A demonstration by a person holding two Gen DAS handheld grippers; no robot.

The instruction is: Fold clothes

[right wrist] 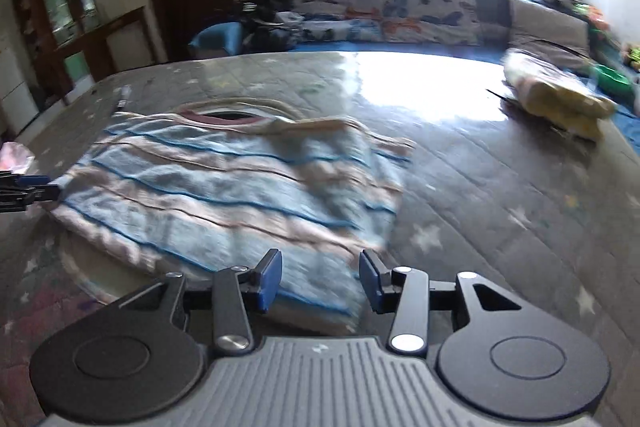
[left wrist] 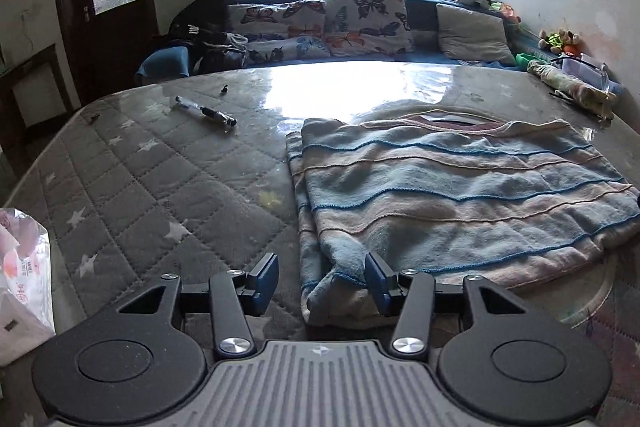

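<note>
Striped top (left wrist: 460, 187) lies flat on the mattress (left wrist: 160, 179), sides seemingly tucked in, lengthwise fold pending; left hand-held gripper (left wrist: 322, 277) and right hand-held gripper (right wrist: 320, 281) both wide, empty, at its near hem corners.

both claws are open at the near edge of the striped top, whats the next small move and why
Probably ease both claws forward and shut them on the near hem. The left claw stands open around the near left corner of the striped top, and the right claw is open over the near right edge. The top lies flat on the mattress, sides apparently folded in, so gripping the hem would let it fold towards the collar.
</note>
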